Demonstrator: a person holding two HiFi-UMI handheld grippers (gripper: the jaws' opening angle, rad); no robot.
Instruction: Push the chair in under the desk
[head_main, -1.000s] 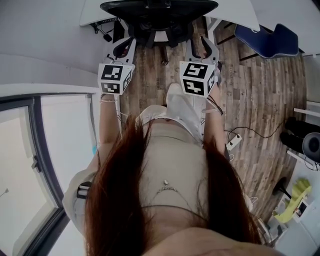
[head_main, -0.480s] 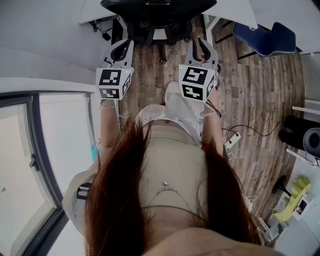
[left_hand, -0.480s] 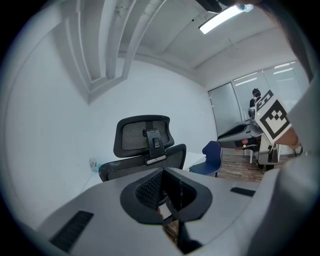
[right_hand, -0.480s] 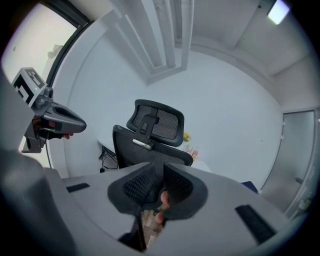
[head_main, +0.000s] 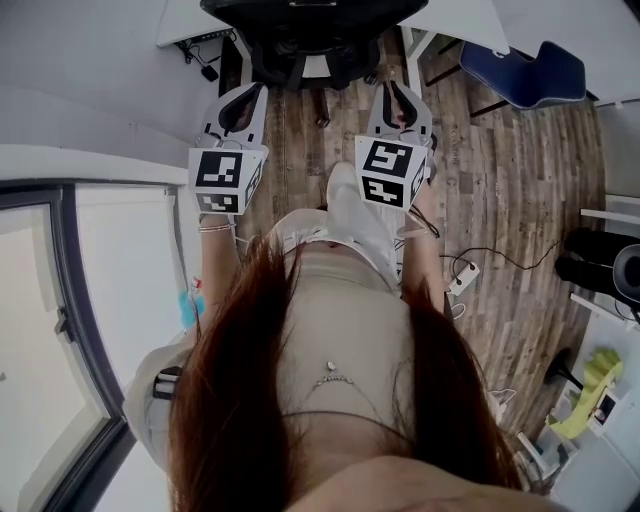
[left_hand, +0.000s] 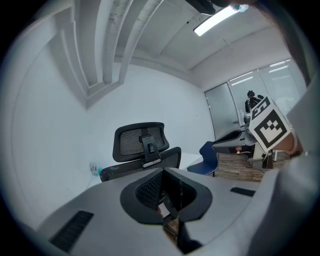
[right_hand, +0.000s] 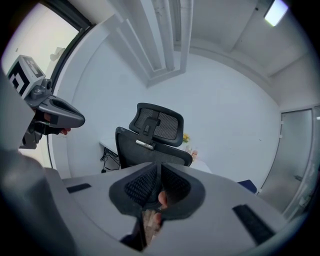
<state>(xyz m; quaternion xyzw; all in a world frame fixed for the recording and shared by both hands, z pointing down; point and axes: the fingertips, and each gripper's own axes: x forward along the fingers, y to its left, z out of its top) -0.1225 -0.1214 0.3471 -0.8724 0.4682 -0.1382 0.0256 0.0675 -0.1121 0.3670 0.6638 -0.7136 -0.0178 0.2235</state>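
Note:
A black mesh office chair (head_main: 310, 30) with a headrest stands at the top of the head view, its back toward me, at a white desk (head_main: 185, 25). Both gripper views show the chair (left_hand: 142, 147) (right_hand: 152, 137) straight ahead. My left gripper (head_main: 243, 92) is shut and empty, held short of the chair's left side. My right gripper (head_main: 398, 88) is short of the chair's right side; its jaws have just been closing and now look shut with nothing between them. Neither gripper touches the chair. The pads meet in the left gripper (left_hand: 162, 181) and right gripper (right_hand: 159, 176) views.
A blue chair (head_main: 525, 72) stands at the upper right on the wooden floor. Cables hang under the desk's left end (head_main: 205, 65). A power strip (head_main: 462, 278) lies on the floor to my right. A glass partition (head_main: 60, 320) runs along my left.
Both grippers have moved forward toward the chair's back. The right gripper's jaws, spread apart a second ago, have come together. The left jaws stayed shut.

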